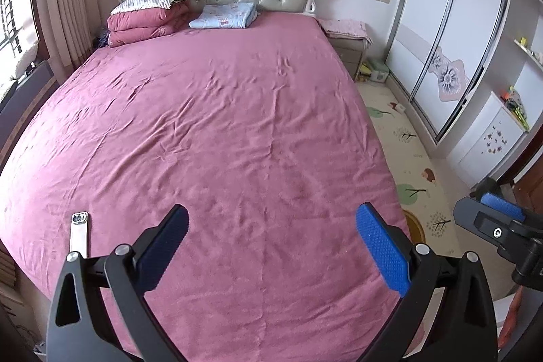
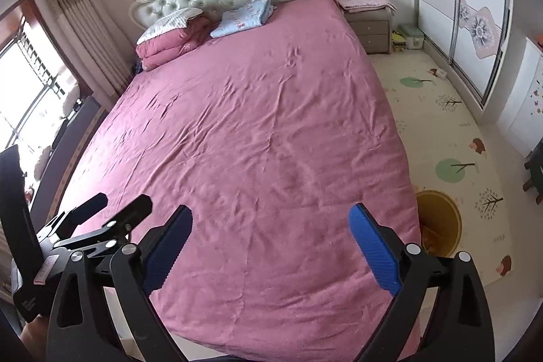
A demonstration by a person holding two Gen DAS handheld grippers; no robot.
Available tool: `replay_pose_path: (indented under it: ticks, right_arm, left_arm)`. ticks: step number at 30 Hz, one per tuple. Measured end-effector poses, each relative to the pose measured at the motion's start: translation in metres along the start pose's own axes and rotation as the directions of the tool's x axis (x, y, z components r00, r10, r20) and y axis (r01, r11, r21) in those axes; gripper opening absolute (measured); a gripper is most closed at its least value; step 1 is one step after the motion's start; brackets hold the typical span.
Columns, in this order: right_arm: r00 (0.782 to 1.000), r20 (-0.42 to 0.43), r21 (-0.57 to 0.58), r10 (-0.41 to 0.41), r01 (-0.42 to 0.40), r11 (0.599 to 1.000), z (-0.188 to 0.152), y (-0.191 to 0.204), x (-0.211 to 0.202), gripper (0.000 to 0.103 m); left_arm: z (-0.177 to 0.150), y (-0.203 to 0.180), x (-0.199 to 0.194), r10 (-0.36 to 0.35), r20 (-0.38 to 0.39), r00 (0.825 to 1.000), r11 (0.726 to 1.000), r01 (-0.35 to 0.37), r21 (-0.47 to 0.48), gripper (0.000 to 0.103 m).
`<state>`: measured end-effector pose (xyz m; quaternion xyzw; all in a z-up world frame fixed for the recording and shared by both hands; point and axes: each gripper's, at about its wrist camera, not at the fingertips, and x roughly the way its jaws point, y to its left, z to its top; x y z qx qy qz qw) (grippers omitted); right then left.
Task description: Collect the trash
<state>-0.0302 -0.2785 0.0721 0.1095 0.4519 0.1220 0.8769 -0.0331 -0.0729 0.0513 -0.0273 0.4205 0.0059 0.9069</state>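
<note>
Both grippers hover over the foot of a bed with a wrinkled pink sheet. My left gripper is open, with only sheet between its blue pads. In the right wrist view my right gripper is also open and holds nothing. The left gripper shows there at the lower left, jaws apart. A yellow round bin stands on the floor against the bed's right side, with something orange inside; the left wrist view catches only its rim. A small white item lies on the floor mat near the wardrobe.
A phone lies on the sheet at the near left. Folded pink quilts and a blue folded cloth sit by the headboard. A nightstand and a sliding wardrobe stand to the right, with a patterned floor mat between.
</note>
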Motion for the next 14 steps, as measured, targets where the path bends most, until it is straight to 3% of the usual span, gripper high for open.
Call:
replay_pose_path:
  ticks: [14]
  right_arm:
    - [1.000,0.002,0.019,-0.004,0.004,1.000,0.0001,-0.0039,-0.0005,0.090]
  left_arm:
    - [-0.0026,0.0003,-0.0050,-0.007,0.017,1.000,1.000,0.008,-0.005,0.099]
